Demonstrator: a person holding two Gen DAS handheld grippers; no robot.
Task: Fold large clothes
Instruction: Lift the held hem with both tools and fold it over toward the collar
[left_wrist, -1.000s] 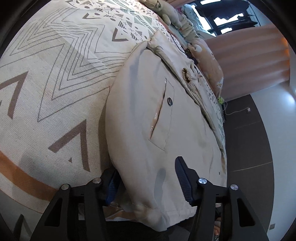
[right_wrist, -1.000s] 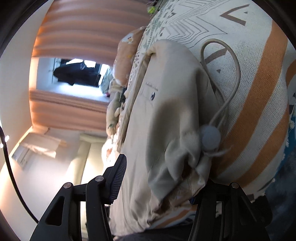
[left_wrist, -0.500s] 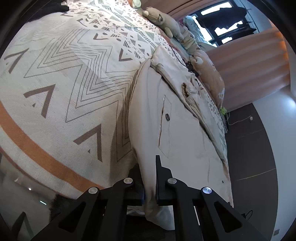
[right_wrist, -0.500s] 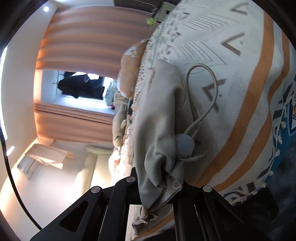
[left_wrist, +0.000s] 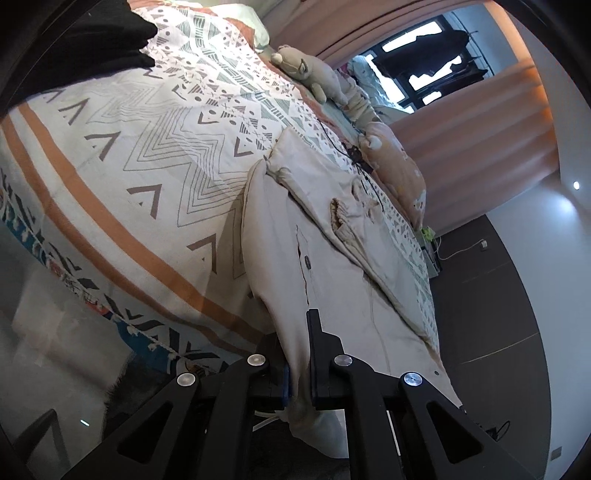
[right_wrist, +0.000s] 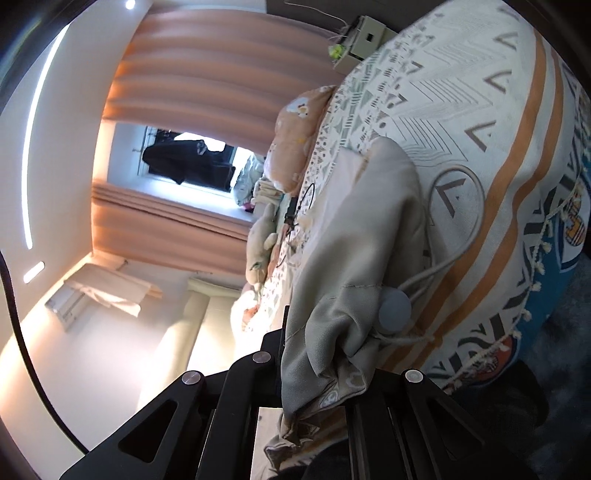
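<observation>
A large beige jacket (left_wrist: 332, 258) lies along the patterned bedspread (left_wrist: 147, 155), with a buttoned pocket flap and a folded sleeve on top. My left gripper (left_wrist: 298, 369) is shut on the near hem, which hangs lifted off the bed. In the right wrist view the same jacket (right_wrist: 369, 221) bunches at its other hem corner, where my right gripper (right_wrist: 321, 373) is shut on the fabric. A round grey cord toggle (right_wrist: 394, 307) and a looped drawcord (right_wrist: 476, 221) hang beside that corner.
A plush toy (left_wrist: 306, 70) and a peach pillow (left_wrist: 399, 170) lie at the far end of the bed. A thin black cable (left_wrist: 351, 151) crosses near the jacket's collar. Black folded clothes (left_wrist: 92, 37) sit far left. Dark floor (left_wrist: 498, 314) runs along the right. A bedside unit (right_wrist: 364, 37) stands beyond.
Both grippers stood open around the hem and have shut on it. Both have since risen and drawn back, lifting the hem off the bed and stretching the jacket.
</observation>
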